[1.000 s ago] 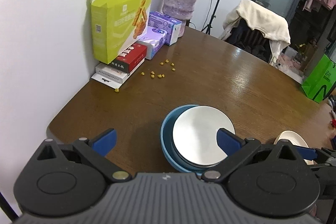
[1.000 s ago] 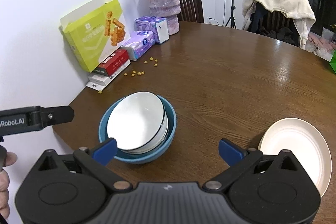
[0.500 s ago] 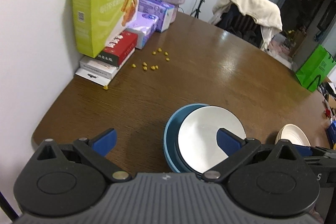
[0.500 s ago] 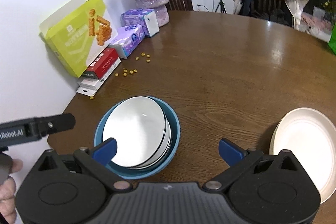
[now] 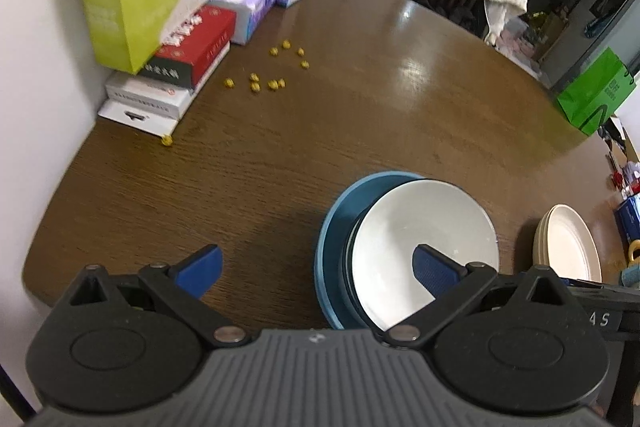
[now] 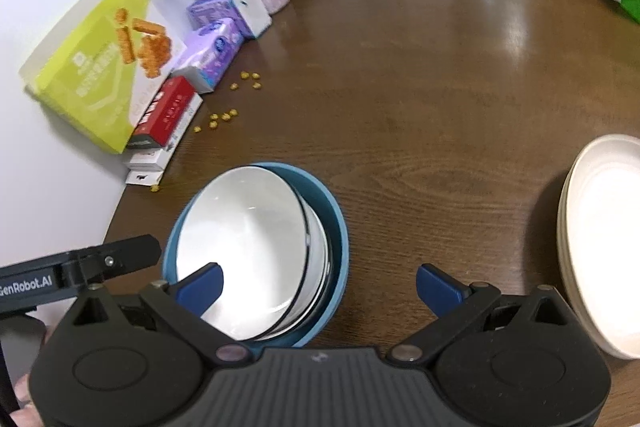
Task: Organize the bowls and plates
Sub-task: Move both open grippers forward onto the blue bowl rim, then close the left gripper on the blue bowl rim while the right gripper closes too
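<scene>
between right fingers [image 6: 438, 289], bowl stack [image 6: 256, 251] rim

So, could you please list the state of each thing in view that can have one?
left gripper: open, holding nothing
right gripper: open, holding nothing
white bowls: nested, tilted inside the blue bowl
blue bowl: upright on the table
cream plates: stacked
green snack box: top flap open, leaning
yellow bits: scattered on the table
</scene>
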A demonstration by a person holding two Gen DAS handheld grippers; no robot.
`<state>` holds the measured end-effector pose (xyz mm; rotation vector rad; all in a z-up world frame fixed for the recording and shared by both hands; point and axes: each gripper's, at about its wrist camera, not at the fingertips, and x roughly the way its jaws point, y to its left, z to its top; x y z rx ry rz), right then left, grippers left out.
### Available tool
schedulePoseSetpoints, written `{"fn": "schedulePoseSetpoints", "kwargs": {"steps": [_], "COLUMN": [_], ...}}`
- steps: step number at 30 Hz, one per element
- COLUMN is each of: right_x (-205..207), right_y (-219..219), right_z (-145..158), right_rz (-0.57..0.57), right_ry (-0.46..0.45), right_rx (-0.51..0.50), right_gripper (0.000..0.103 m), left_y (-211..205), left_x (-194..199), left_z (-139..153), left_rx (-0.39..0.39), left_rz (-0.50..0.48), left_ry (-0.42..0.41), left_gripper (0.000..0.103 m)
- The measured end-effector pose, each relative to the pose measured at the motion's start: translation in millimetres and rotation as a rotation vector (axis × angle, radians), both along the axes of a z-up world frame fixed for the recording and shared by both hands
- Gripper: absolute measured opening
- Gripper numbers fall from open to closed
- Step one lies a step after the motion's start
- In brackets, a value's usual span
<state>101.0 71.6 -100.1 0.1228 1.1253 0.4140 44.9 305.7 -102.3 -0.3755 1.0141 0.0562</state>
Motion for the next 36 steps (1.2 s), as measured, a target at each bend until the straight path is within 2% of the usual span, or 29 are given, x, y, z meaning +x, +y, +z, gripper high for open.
{"fn": "schedulePoseSetpoints", "kwargs": {"steps": [17,19,23,27,32,36], "right_x": [24.1,26.7,30.7,33.1,35.0,34.8], "right_y": [-2.2,-3.6,-6.5,-7.7,-6.6,-6.4], "right_z": [-38.0,-41.7,-50.8,-58.5,-61.5,-63.7], "right_rz": [-0.075,-0.084,-0.101,-0.106,-0.098,-0.094], "right_ry": [0.117,0.126,0.149,0.173,0.189,0.206], "right_rx": [0.105,0.118,0.128,0.139,0.179,0.208], "right_gripper": [0.089,0.081,0.075,0.064,0.059,0.057], "left_y": [14.7,14.7,15.1,16.1,13.8,13.1], "left_x": [36.2,39.5,44.9,49.8,53.3,56.0], "left_z": [-42.3,-44.7,-48.8,-53.4,-59.5,-67.0], "left_rx": [-0.112,-0.118,-0.130,-0.149,-0.173,-0.201], "left_rz": [-0.060,-0.069,-0.080,-0.088,-0.103,-0.119], "left_ry": [0.102,0.108,0.118,0.124,0.134,0.146], "left_gripper": [0.103,0.103,0.103,0.103,0.100,0.086]}}
